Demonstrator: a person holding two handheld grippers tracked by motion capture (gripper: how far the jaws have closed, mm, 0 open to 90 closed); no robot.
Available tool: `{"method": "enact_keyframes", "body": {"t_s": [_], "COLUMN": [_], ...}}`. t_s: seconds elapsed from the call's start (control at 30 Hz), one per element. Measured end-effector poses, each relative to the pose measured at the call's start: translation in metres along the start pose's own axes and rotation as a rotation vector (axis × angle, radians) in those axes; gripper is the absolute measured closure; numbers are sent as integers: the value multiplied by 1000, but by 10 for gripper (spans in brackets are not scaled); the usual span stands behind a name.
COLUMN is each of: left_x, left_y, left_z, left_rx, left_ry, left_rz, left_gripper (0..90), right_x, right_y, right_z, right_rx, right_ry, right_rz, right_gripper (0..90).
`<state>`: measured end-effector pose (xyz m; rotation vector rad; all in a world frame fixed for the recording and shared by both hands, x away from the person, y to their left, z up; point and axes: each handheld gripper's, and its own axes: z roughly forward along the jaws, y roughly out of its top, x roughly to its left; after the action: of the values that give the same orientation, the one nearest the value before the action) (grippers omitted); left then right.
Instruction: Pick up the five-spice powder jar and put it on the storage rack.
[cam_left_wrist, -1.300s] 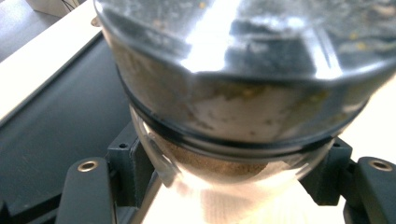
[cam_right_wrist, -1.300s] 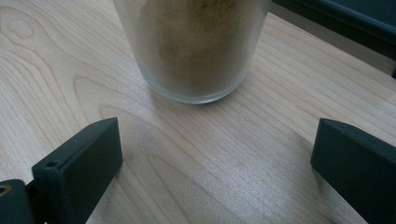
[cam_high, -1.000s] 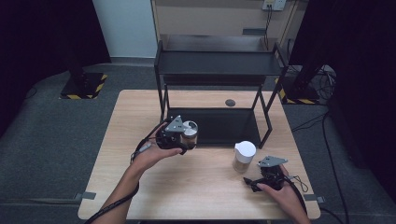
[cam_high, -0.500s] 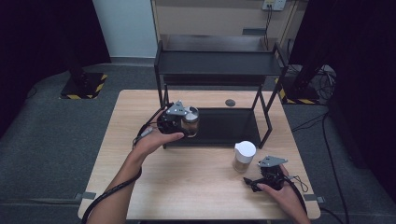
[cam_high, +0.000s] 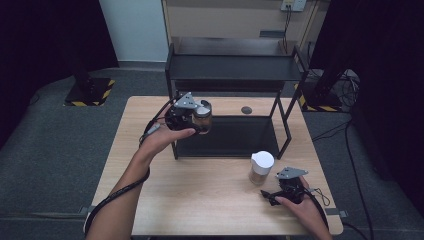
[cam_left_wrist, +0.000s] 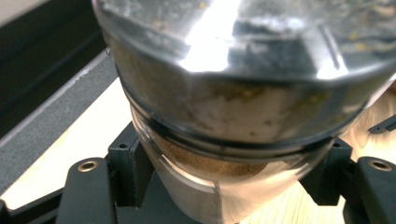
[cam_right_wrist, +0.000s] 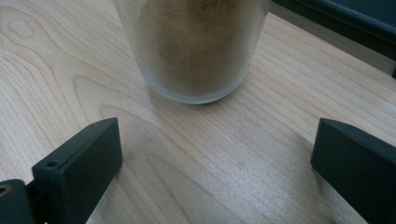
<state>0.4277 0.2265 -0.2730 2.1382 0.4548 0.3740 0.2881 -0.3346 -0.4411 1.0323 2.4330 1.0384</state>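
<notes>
a light wooden table (cam_high: 200, 200) carries a black two-tier metal rack (cam_high: 232, 75) at its far side. the left gripper (cam_high: 192, 117), held up in the person's left hand (cam_high: 165, 137) at the rack's front left post, has its jaws closed around a clear jar (cam_high: 203, 116) with a silvery lid and brown powder inside. a second jar (cam_high: 261, 168), white-lidded and full of tan powder, stands upright on the table in front of the rack. just beside it, the right gripper (cam_high: 266, 195) rests low with jaws spread wide, gripping nothing.
</notes>
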Motion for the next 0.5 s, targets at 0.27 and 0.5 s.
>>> {"method": "enact_keyframes", "body": {"t_s": [0.27, 0.5], "left_x": [-1, -4], "left_y": [23, 46], "left_z": [-15, -26], "left_rx": [-7, 19], "left_ry": [22, 42], "left_rz": [19, 27], "left_gripper": [298, 298], "right_x": [0, 0], "right_y": [0, 0], "right_z": [0, 0], "right_rx": [1, 1], "right_ry": [0, 1], "right_rz": [1, 3], "right_gripper": [26, 26]}}
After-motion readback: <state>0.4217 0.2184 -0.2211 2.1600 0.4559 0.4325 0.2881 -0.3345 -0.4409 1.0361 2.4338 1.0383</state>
